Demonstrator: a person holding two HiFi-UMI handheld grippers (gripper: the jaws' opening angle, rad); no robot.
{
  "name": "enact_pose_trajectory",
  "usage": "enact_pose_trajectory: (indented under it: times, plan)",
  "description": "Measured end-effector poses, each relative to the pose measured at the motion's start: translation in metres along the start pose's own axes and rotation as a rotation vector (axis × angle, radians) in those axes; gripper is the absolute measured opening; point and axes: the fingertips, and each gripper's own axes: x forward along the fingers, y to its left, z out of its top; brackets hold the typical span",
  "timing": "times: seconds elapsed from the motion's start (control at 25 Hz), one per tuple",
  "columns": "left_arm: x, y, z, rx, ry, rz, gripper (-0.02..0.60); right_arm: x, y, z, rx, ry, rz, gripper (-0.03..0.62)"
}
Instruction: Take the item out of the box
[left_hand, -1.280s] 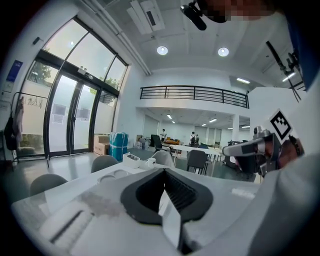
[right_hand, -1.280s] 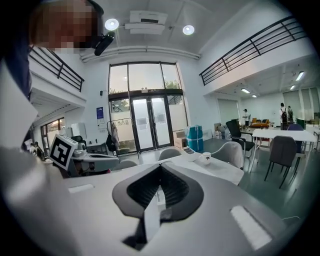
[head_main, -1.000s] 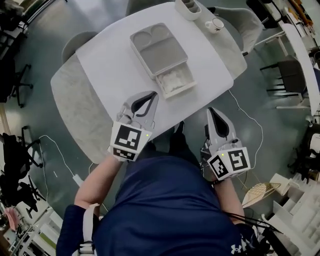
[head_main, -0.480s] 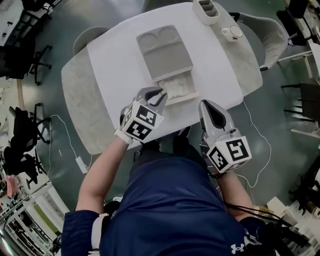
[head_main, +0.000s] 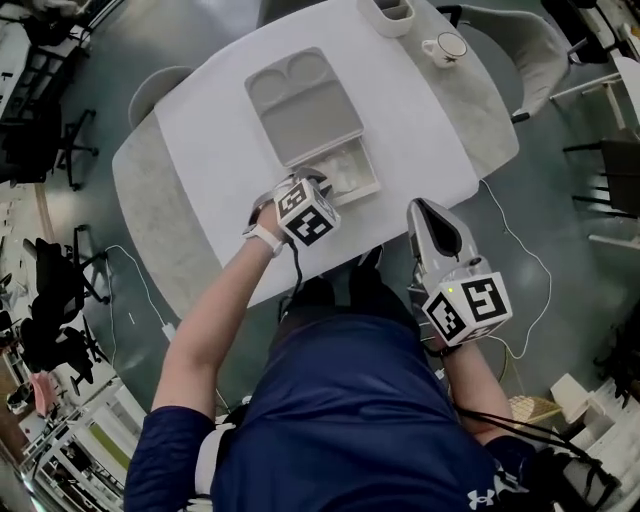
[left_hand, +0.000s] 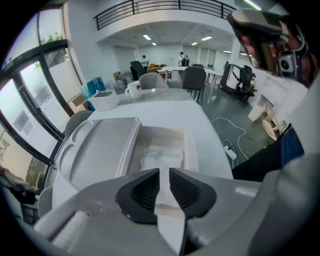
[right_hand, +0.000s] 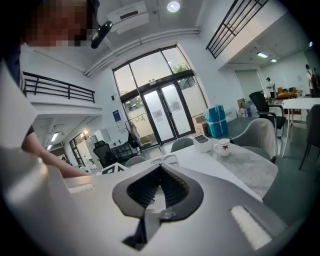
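The left gripper (left_hand: 164, 171) hangs steeply nose-down over the near, open end of the box (head_main: 376, 184), which stands on the white table (head_main: 215, 140) close to its near edge. Its jaws have just been opening and now stand a small way apart, with nothing between them and the pads touching nothing. The item (left_hand: 162, 156), a white crumpled packet or cloth, lies inside the open end, directly beyond the jaw tips. The right gripper (right_hand: 161, 169) is clenched, jaws together on nothing, and is held off the near right edge of the table, well apart from the box. Step in hand: the approach to the grasp. Widen the jaws if the item proves bulkier than the present gap. Lower them straight into the open end with one pad on each side of a raised fold. Close only when both pads bear on the material, and keep the tips clear of the box walls. Obstructions: a grey tray (head_main: 303, 100) with two round wells lies over the far part of the box, its near edge just beside the item, so entry is best from the near side. A soft item may slip or snag when lifted. A cup (head_main: 446, 47) and a white holder (head_main: 391, 12) stand at the far end of the table, well apart from the work.
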Motion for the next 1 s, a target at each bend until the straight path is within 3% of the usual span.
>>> enact_pose_trajectory:
  times: [0.32, 0.44, 0.64, 1.0]
  plan:
    - [0.039, -0.001, -0.014, 0.106, 0.183, -0.052, 0.066, -0.028, -0.016, -0.006, 0.042, -0.028, -0.107, 0.002]
    - [0.045, -0.002, -0.016, 0.111, 0.225, -0.065, 0.052, -0.036, -0.023, -0.006, 0.056, -0.045, -0.142, 0.002]
    - [0.044, -0.007, -0.009, 0.002, 0.175, -0.128, 0.002, -0.045, -0.03, -0.009, 0.073, -0.06, -0.172, 0.002]
    - [0.022, -0.012, 0.012, -0.015, 0.036, -0.152, 0.002, -0.034, -0.008, -0.009, 0.048, -0.046, -0.125, 0.002]
